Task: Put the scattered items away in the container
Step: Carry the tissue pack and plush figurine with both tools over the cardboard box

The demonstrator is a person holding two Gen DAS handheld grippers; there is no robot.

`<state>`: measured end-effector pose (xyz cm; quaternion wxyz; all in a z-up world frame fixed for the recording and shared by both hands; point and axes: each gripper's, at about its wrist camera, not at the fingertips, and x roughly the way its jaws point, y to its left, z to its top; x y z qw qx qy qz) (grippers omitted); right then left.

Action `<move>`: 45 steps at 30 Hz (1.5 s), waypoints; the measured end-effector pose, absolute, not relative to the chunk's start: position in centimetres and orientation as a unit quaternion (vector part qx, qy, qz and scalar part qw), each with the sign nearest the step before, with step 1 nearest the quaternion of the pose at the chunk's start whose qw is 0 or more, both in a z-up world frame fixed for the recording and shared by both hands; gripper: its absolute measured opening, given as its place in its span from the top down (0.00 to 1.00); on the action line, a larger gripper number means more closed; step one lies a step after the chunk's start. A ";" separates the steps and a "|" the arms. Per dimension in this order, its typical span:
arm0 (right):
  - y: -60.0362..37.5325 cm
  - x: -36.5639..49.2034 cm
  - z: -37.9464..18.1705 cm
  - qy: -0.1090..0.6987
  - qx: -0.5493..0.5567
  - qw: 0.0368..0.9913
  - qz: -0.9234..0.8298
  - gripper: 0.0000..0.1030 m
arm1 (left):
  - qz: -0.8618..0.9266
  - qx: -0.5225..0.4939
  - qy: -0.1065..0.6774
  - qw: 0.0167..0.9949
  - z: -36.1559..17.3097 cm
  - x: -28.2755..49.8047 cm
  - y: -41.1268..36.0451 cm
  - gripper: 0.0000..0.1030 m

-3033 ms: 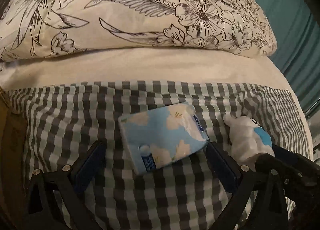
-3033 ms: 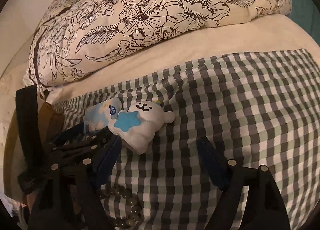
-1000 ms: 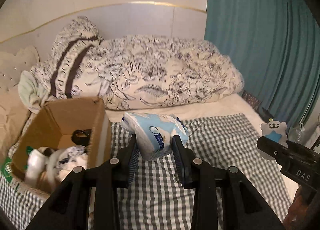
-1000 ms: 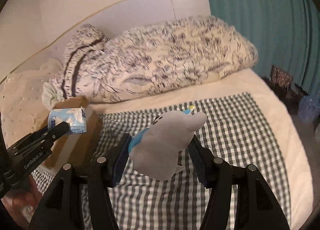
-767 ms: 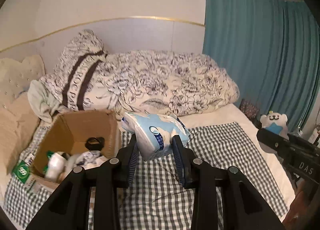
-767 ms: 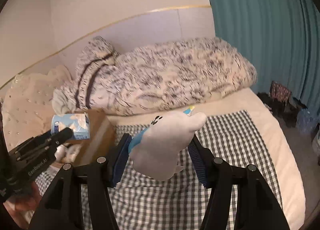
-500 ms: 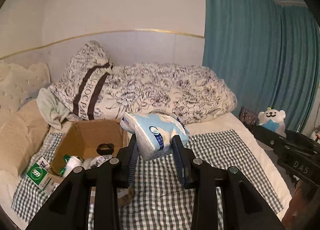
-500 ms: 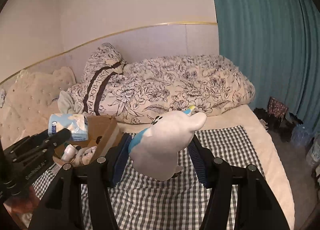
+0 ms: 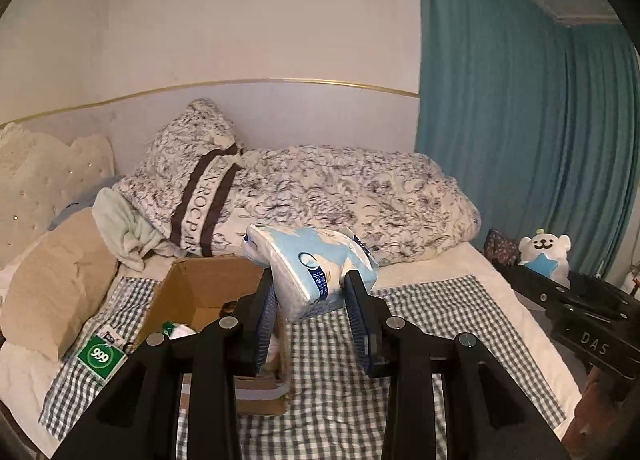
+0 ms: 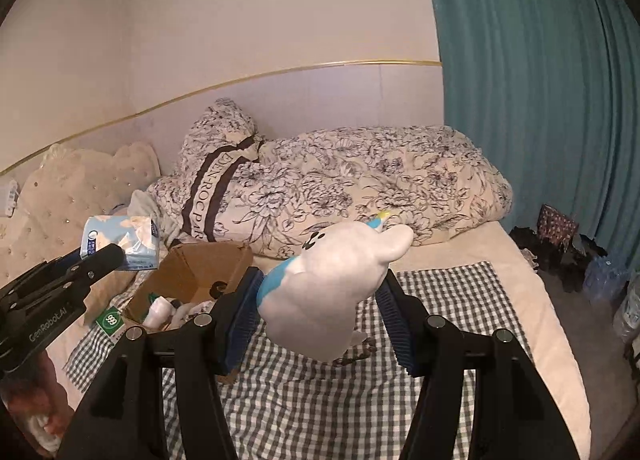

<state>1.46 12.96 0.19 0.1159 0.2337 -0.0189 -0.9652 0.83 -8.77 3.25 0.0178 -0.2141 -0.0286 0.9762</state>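
My left gripper (image 9: 310,300) is shut on a light-blue tissue pack (image 9: 310,264) and holds it high above the bed, right of an open cardboard box (image 9: 200,292). The pack also shows in the right wrist view (image 10: 120,242). My right gripper (image 10: 318,306) is shut on a white plush toy with a blue star (image 10: 328,292), held in the air over the checked cloth (image 10: 320,400). The plush also shows at the far right of the left wrist view (image 9: 544,252). The box (image 10: 192,276) holds several items.
A green "999" packet (image 9: 100,356) lies on the checked cloth left of the box. A floral duvet (image 9: 352,196) and pillow (image 9: 192,180) lie behind. A tan cushion (image 9: 56,292) is at left. A teal curtain (image 9: 520,140) hangs at right.
Both grippers closed on their items on the cloth, then lifted and drew back from the bed. The box and the whole bed have come into view and look smaller.
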 end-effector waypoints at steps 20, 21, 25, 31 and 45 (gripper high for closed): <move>0.6 -3.3 -2.2 0.008 0.258 0.201 -0.945 0.44 | 0.966 -0.243 -0.047 -0.072 0.6 -2.3 -20.6 0.67; 0.1 -3.6 -2.4 0.009 0.260 0.205 -0.944 0.44 | 0.965 -0.247 -0.048 -0.074 0.4 -2.6 -21.0 0.67; -1.8 -4.3 -3.0 0.013 0.266 0.220 -0.938 0.44 | 0.963 -0.253 -0.050 -0.080 -0.1 -3.2 -22.2 0.67; -4.5 -5.6 -3.6 0.020 0.269 0.237 -0.933 0.44 | 0.959 -0.267 -0.045 -0.081 -1.1 -4.9 -23.2 0.67; -10.3 -14.5 -9.2 0.044 0.338 0.271 -0.900 0.44 | 0.931 -0.356 -0.026 -0.078 -7.7 -13.4 -24.3 0.67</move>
